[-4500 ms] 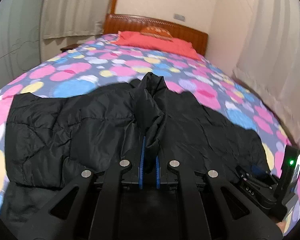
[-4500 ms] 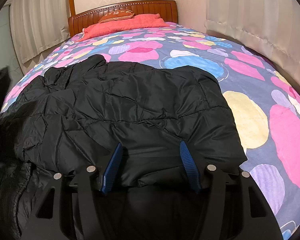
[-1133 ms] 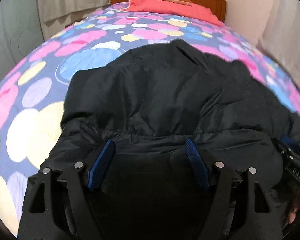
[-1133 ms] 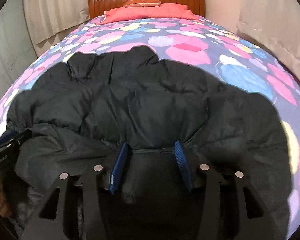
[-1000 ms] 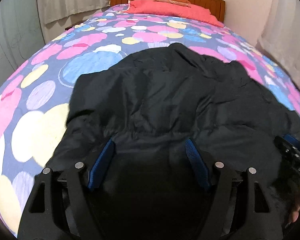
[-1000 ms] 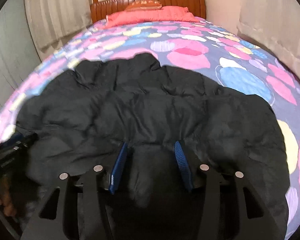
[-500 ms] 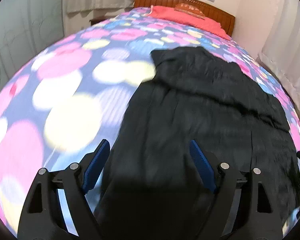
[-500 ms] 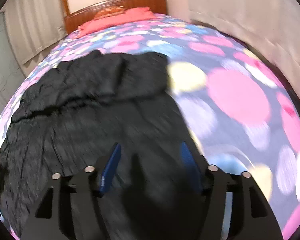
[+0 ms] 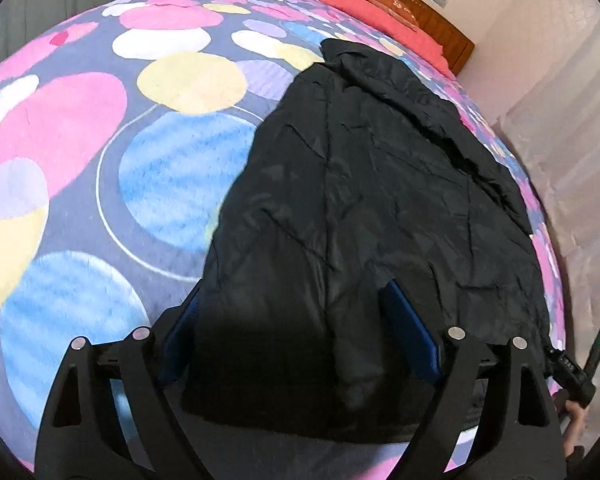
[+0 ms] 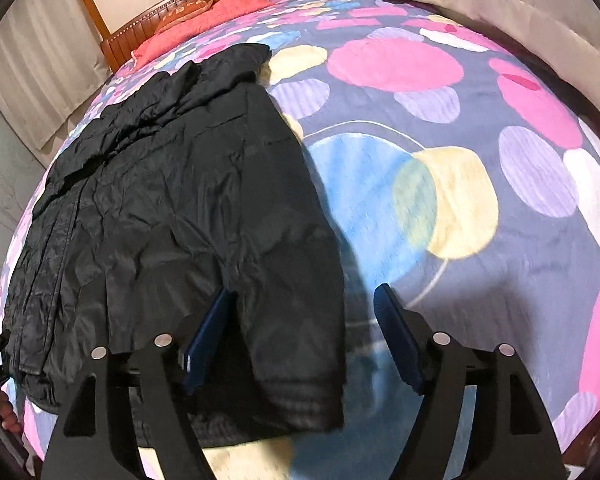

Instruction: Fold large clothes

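Jacket (image 9: 380, 208) is the thing in hand: a black quilted one, lying flat on the bed (image 9: 100, 168) with its collar toward the red pillow (image 9: 384, 12) and wooden headboard (image 9: 420, 8), its hem near the foot of the bed. The left gripper (image 9: 296, 340) stands at the jacket's left hem corner, its blue fingers (image 9: 410, 332) spread wide with the cloth lying loose between them and not pinched; its jaws have just been opening. The right gripper (image 10: 300, 336) stands at the right hem corner, likewise wide, with the jacket's edge between its fingers (image 10: 398, 338) and bare bedspread under the outer one; its jaws too have just been opening, and the pads do not press on the cloth. This reads as the release at the end of a spreading step, with the jacket laid out and no fold across its body visible yet. The next move probably calls for a fresh hold on one side or on the hem, pads closed firmly on the puffy fabric, then a lift and carry across the body so the layers land flat and the edges line up.
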